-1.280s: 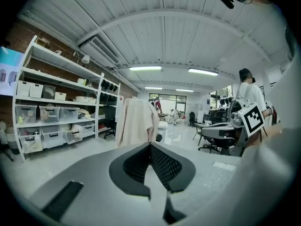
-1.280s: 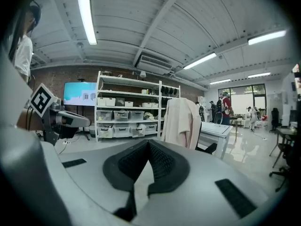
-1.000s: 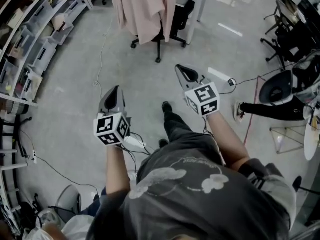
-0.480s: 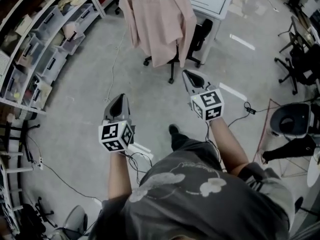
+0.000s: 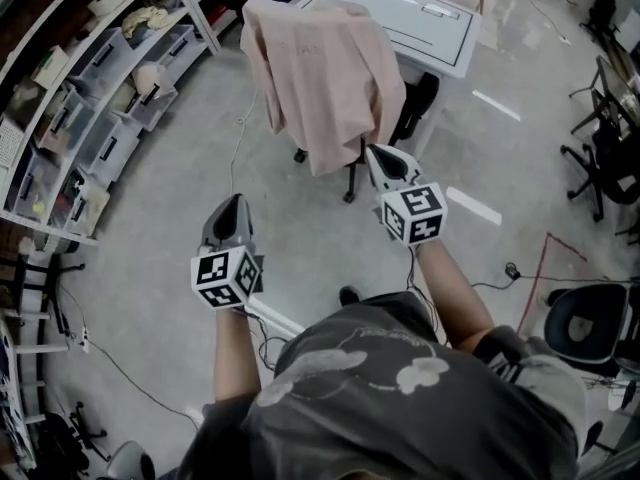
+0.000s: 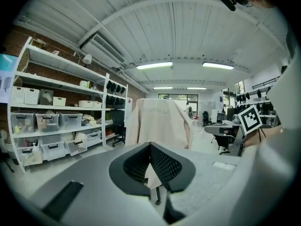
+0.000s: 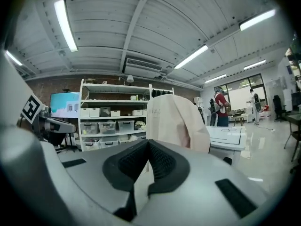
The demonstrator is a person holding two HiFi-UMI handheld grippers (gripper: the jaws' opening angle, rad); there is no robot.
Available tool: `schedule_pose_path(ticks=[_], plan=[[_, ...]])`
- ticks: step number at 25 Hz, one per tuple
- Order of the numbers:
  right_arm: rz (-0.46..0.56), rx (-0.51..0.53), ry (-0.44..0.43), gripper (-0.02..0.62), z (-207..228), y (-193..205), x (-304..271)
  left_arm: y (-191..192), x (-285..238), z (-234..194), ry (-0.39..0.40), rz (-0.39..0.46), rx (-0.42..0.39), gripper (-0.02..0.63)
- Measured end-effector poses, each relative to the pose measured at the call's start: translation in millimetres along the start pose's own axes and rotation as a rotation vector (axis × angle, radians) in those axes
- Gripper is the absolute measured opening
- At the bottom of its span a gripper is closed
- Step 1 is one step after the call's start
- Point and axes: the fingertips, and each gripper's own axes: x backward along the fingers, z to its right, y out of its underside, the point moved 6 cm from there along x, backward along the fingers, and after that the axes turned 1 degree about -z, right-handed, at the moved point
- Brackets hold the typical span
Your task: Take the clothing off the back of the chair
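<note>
One white worktop (image 5: 430,28) closes the scene. Before it stands the chair (image 5: 413,103), its back turned toward us. Over that back hangs the clothing (image 5: 325,78), a pale pink garment. Its shoulders lie across the top edge and its long axis runs straight down toward the floor, hem lowest. It lies ahead of both tools. The right gripper (image 5: 383,158) points at the lower hem and is near it. The left gripper (image 5: 230,206) is well apart, down and to the left. Both pairs of jaws are pressed together on nothing. We judge that the right is placed to reach first, and that the jaws must part before any grasp.
</note>
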Motion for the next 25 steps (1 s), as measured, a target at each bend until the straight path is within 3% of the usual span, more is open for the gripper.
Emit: schedule_pose_path(ticks=[14, 18, 22, 25], plan=[[0.019, -0.006, 0.096, -0.006, 36.1, -26.0, -70.7, -18.4, -70.2, -39.7, 0.002, 0.011, 0.009, 0.0], [0.027, 0.008, 0.121, 0.154, 35.8, -40.8, -94.9, -24.8, -103.3, -64.9, 0.036, 0.019, 0.008, 0.0], [0.015, 0.01, 0.202, 0.305, 33.1, -51.6, -121.1, -36.0, -141.8, -94.9, 0.095, 0.026, 0.0, 0.0], [-0.005, 0.041, 0.271, 0.342, 30.9, -59.9, -141.8, -48.2, -172.2, -117.4, 0.138, 0.029, -0.003, 0.0]])
